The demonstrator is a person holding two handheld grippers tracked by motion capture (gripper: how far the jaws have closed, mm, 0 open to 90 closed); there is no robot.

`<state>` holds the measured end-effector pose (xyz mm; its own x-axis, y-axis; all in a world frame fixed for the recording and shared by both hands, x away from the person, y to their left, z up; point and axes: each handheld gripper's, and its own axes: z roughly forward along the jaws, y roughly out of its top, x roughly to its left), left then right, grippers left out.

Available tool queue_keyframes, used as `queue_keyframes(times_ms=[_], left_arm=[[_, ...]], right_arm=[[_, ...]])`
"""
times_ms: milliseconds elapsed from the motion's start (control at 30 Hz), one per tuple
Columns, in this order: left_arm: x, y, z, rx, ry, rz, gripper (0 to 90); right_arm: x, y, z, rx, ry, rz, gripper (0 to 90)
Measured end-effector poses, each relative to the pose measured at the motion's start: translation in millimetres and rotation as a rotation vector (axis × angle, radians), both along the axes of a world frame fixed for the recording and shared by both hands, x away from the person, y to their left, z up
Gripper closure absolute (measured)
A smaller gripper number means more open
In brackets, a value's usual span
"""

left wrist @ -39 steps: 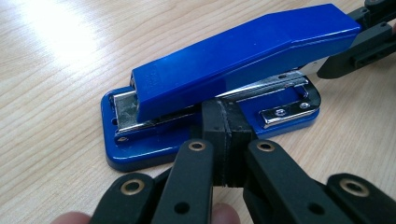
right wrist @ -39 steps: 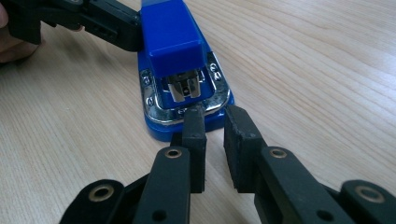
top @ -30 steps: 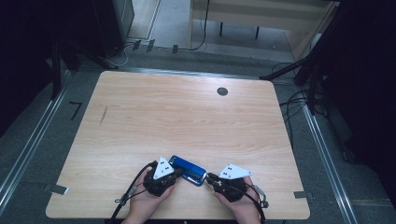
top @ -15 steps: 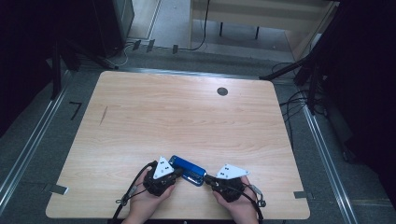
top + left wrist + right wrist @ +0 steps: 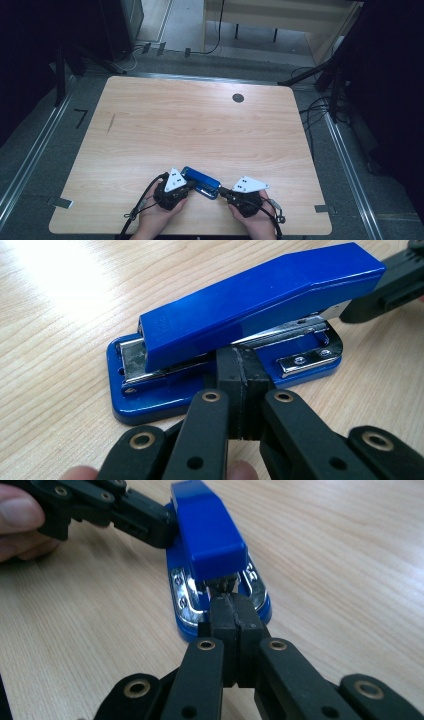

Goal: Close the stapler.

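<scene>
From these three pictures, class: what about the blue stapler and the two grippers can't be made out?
- Stapler: embossed lettering on its front end, too small, left gripper view.
- Right gripper: whether its shut tips pinch anything at the stapler's rear; the top arm hides it.
- Left gripper: its tips hide the stapler's side behind them.

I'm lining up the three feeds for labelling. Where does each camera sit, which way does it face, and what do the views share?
High view: above the person's side, facing forward and down on the light wooden table; forearms, left claw and right claw enter from below.
Left gripper view: on the left claw, facing the long side of the blue metal stapler.
Right gripper view: on the right claw, facing the stapler's end.
Shared: all three views show the stapler and the table.
</scene>
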<state>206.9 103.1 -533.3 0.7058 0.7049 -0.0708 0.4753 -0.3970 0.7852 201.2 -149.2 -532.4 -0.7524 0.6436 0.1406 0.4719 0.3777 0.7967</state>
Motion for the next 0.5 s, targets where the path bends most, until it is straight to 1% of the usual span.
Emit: queue_keyframes(times_ms=[167, 233, 267, 333, 500], left_arm=[[0.4, 0.4, -0.1, -0.005, 0.004, -0.003, 90.0], [0.8, 0.6, 0.0, -0.007, 0.008, -0.005, 90.0], [0.9, 0.6, 0.0, -0.006, 0.008, -0.005, 90.0], [1.5, 1.1, 0.0, -0.007, 0.012, -0.006, 90.0], [1.7, 1.2, 0.1, -0.007, 0.012, -0.008, 90.0]], right_arm=[[-0.9, 0.0, 3.4, 0.004, -0.008, -0.003, 90.0], [-1.4, -0.2, 4.9, 0.01, -0.015, -0.003, 90.0], [-2.0, -0.3, 6.1, 0.021, -0.014, -0.001, 90.0], [-2.7, 0.5, 7.6, 0.017, -0.026, 0.002, 90.0], [-3.8, 1.0, 8.7, 0.019, -0.031, 0.009, 90.0]])
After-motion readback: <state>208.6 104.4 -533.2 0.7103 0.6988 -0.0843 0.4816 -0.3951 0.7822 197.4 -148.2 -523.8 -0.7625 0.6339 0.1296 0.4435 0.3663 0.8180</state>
